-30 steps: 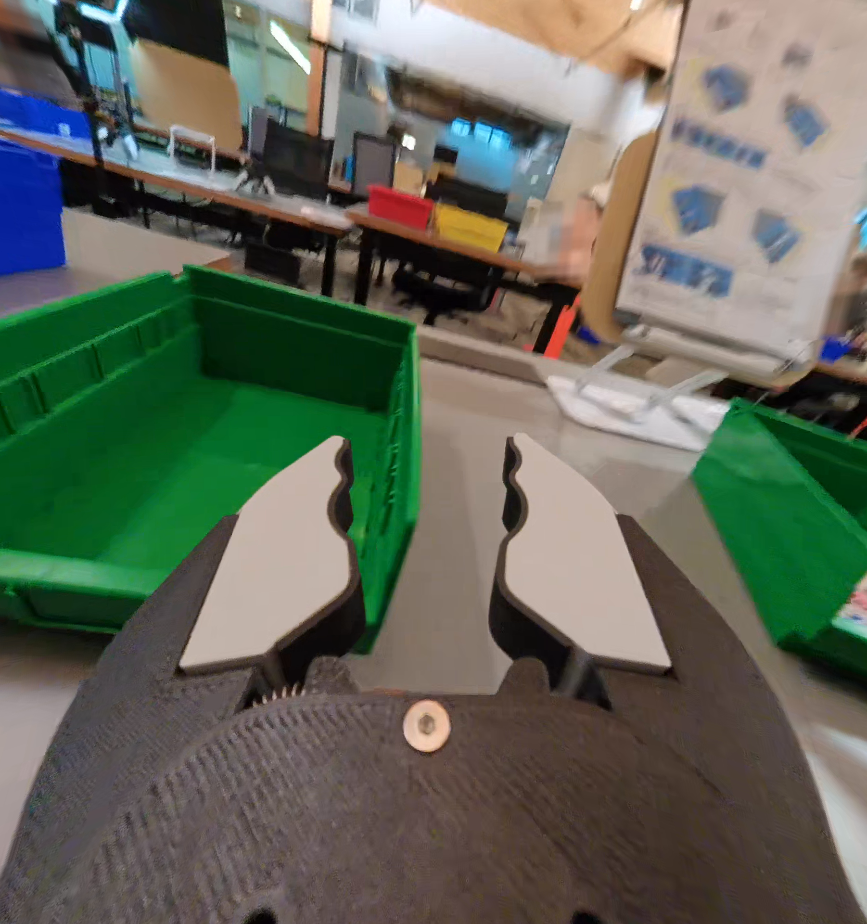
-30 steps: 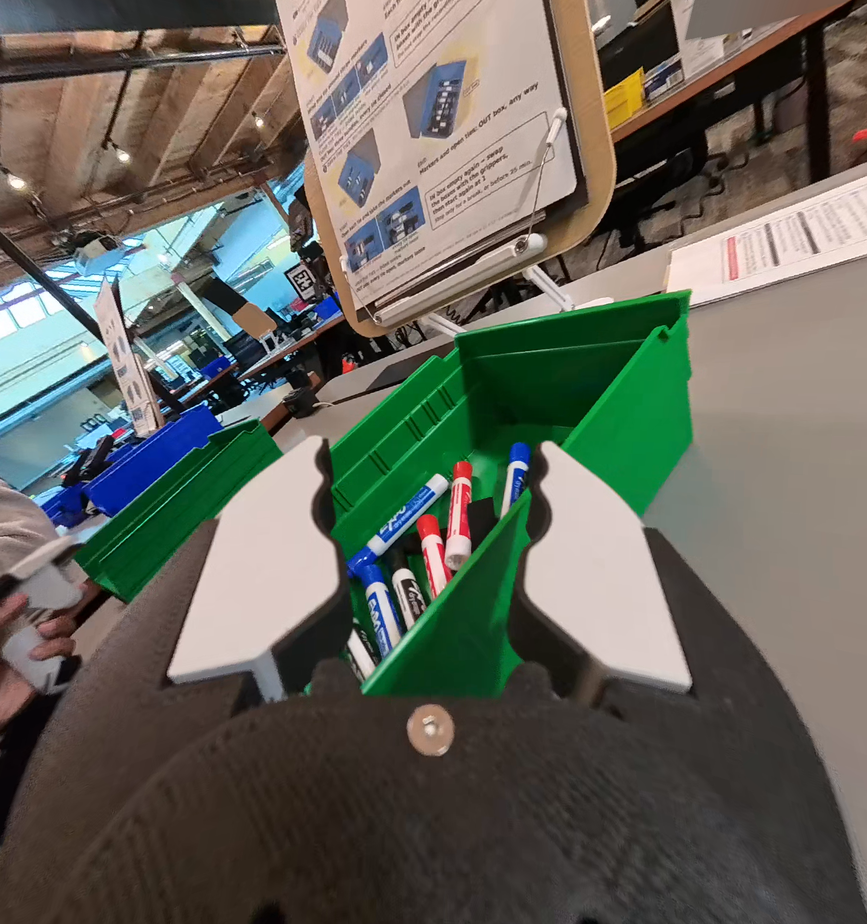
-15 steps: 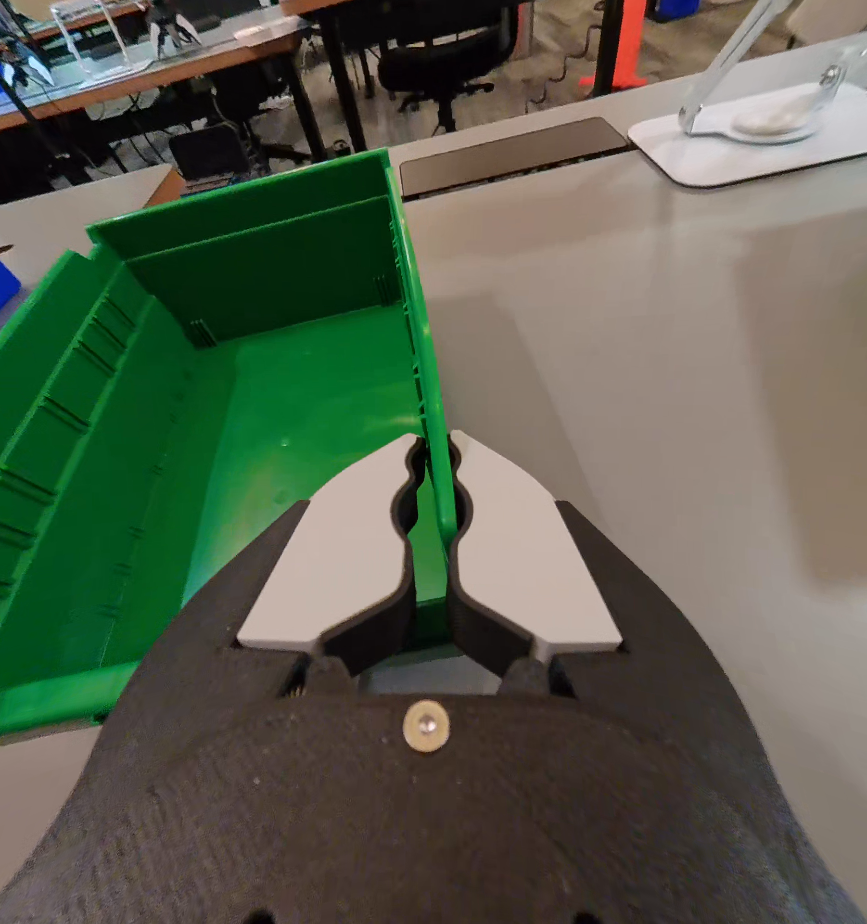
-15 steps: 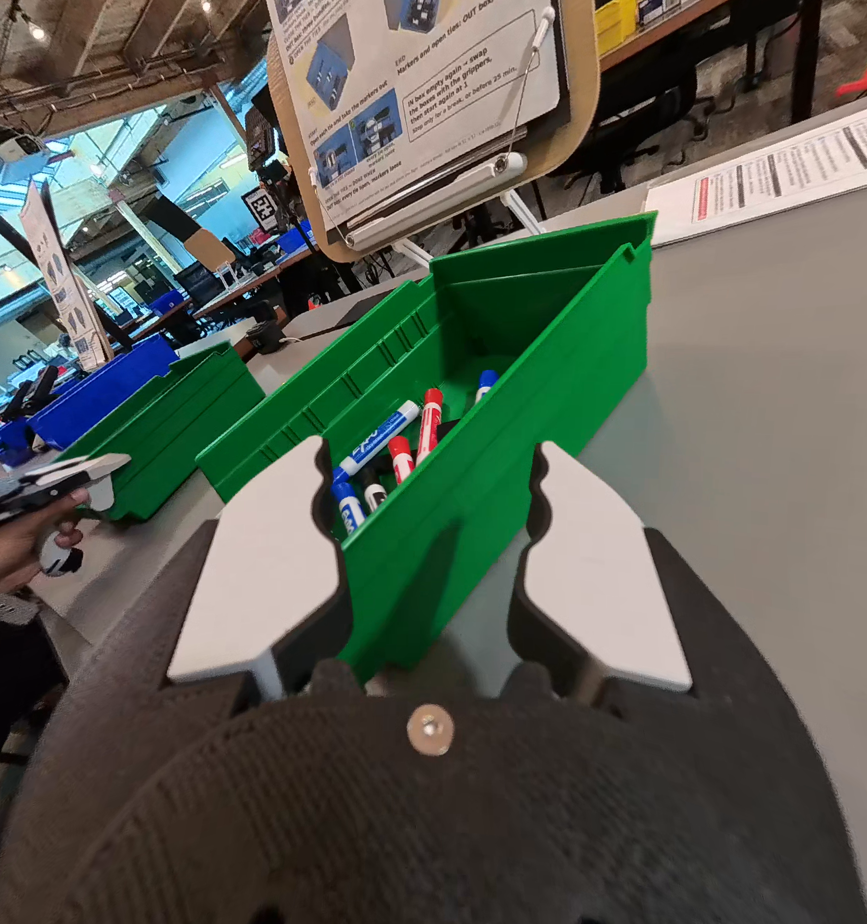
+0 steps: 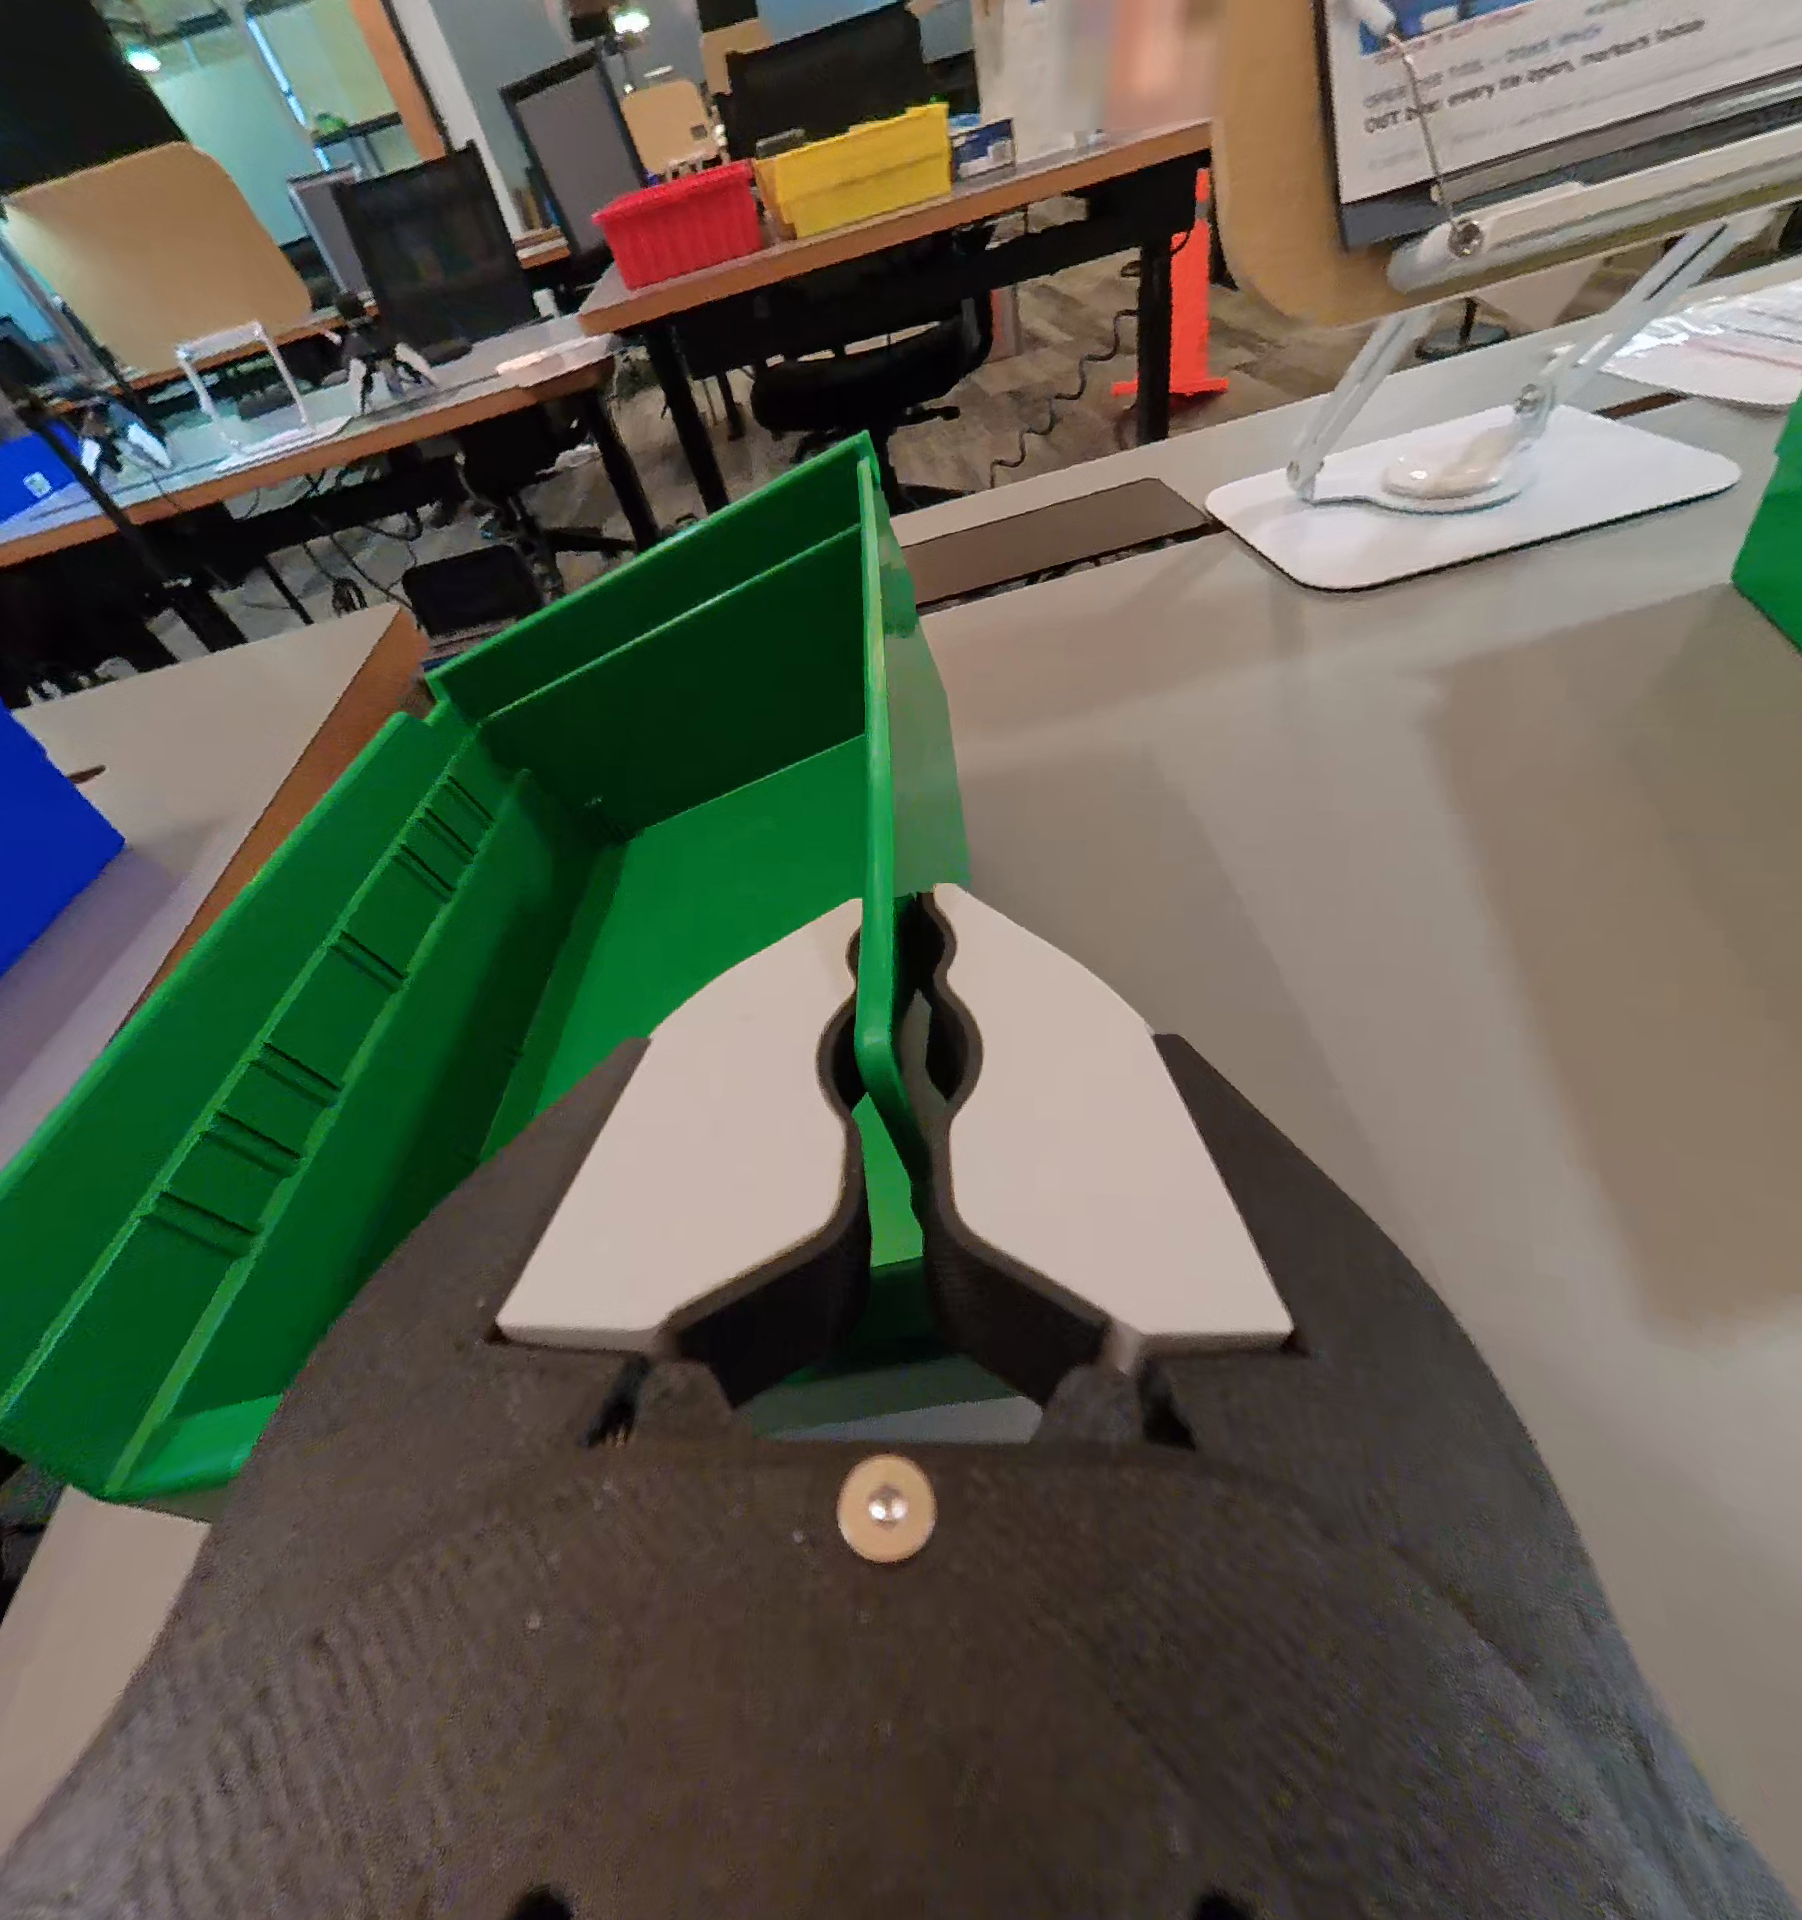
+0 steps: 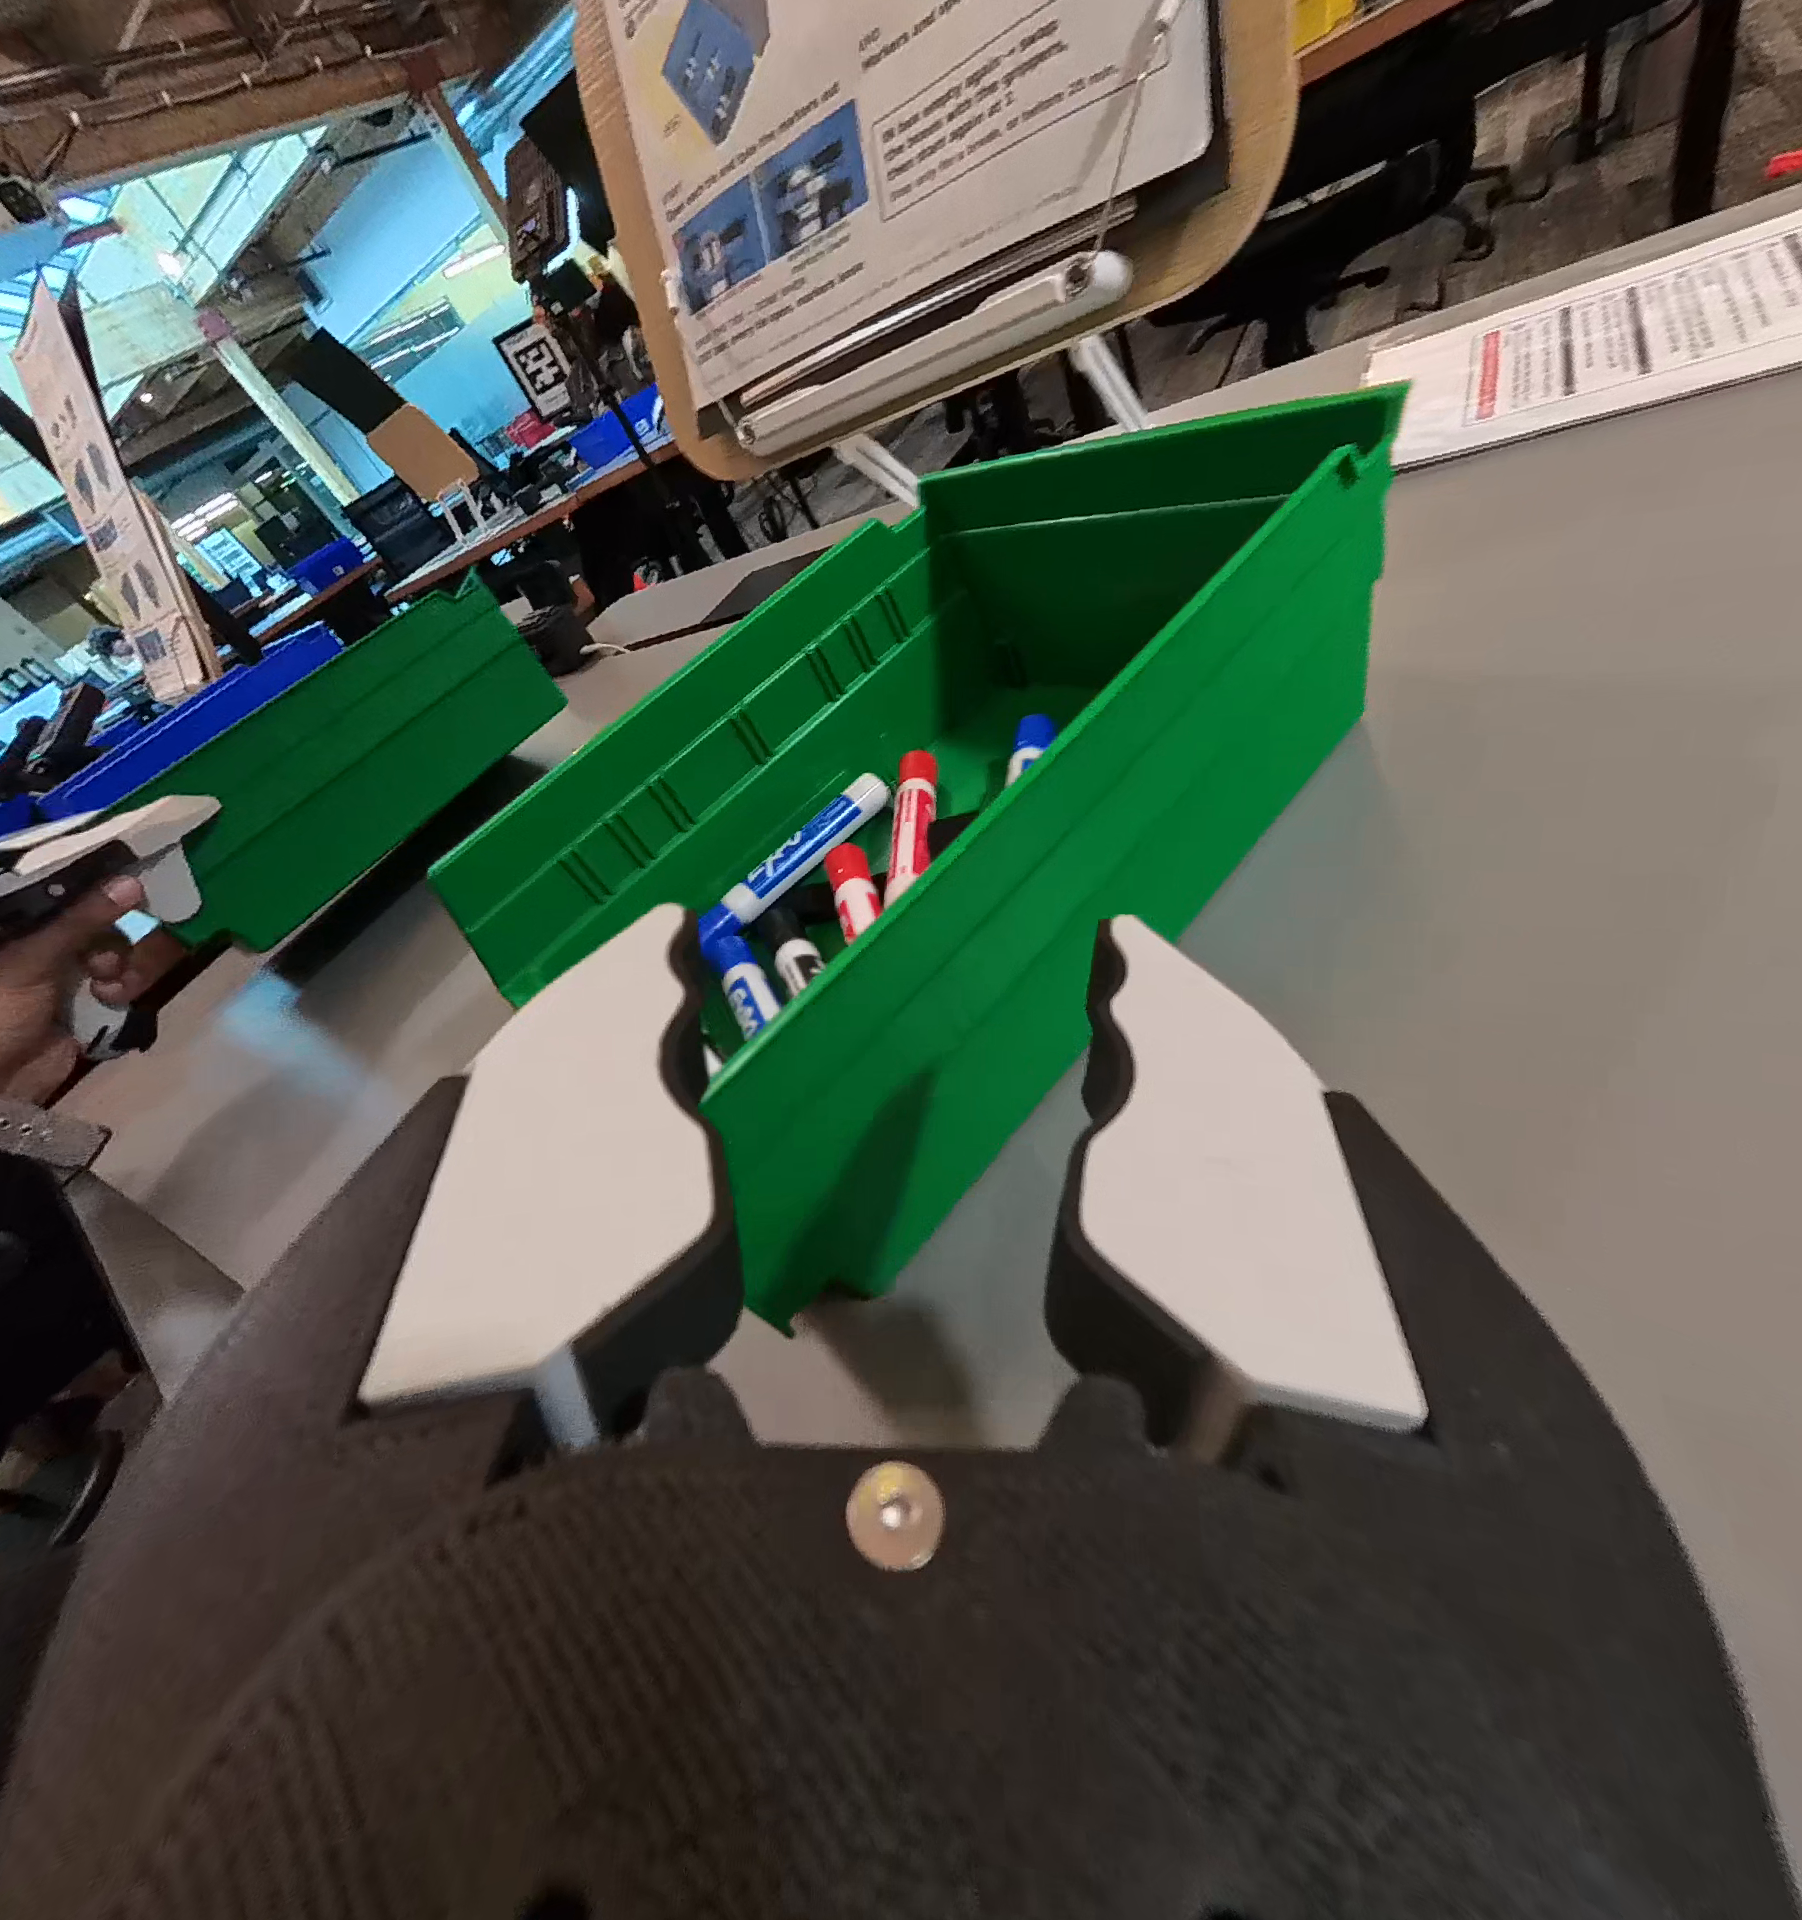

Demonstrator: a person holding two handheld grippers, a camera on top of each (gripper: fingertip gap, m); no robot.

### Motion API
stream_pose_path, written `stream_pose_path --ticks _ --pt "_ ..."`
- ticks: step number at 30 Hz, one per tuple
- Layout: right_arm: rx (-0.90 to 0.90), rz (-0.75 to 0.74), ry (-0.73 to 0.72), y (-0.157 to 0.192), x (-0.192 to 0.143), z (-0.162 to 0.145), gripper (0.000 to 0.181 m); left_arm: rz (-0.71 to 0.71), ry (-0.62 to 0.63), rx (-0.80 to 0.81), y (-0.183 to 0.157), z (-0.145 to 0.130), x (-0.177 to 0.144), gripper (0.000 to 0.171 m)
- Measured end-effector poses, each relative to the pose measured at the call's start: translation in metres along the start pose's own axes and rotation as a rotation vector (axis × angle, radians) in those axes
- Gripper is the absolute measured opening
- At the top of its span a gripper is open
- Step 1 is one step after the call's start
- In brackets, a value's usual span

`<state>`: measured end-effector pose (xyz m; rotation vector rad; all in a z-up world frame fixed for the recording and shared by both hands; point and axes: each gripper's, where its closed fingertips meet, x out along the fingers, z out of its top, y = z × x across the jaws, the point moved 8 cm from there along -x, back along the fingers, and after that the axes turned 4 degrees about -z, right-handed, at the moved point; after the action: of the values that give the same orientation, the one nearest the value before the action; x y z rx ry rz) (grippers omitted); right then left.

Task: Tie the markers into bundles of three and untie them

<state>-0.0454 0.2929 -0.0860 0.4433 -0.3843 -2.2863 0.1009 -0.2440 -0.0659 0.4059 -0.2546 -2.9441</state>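
The left gripper [image 5: 892, 1023] is clamped on the right side wall of an empty green bin [image 5: 668, 935] (thin, stiff plastic, likely light; the rim suits pinching). The right gripper [image 6: 892, 1039] stands wide, its jaws around the near corner of a second green bin [image 6: 1084, 883] of dry-erase markers [image 6: 912, 821] on the grey table [image 6: 1551, 831].

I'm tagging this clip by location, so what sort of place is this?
Probably an open-plan workshop or lab office. Rows of desks with monitors and storage bins stand behind the grey table, an instruction board on a stand faces the bins, and exposed beams run overhead.
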Motion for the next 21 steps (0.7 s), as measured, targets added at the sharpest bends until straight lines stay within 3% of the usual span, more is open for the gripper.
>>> stream_pose_path --ticks 7,10,12,15,18,21 --pt "-0.142 -0.035 0.025 0.025 0.013 -0.003 0.089 0.030 -0.037 0.102 -0.018 0.011 -0.018 0.006" --pt "-0.282 -0.136 0.013 0.018 0.015 0.007 0.095 0.014 -0.061 0.111 -0.026 0.014 -0.030 0.006" --pt "-0.225 -0.118 0.030 0.011 0.019 0.018 0.096 0.000 -0.074 0.105 -0.032 0.016 -0.037 0.006" --pt "0.085 0.122 0.163 0.005 0.030 0.039 0.089 -0.006 -0.068 0.147 -0.043 0.016 -0.044 0.006" --pt "0.048 0.036 0.310 -0.022 0.050 0.050 0.087 0.004 -0.064 0.184 -0.050 0.016 -0.050 0.006" --pt "0.087 0.078 0.612 -0.036 0.074 0.039 0.081 0.023 -0.068 0.211 -0.050 0.016 -0.054 0.006"
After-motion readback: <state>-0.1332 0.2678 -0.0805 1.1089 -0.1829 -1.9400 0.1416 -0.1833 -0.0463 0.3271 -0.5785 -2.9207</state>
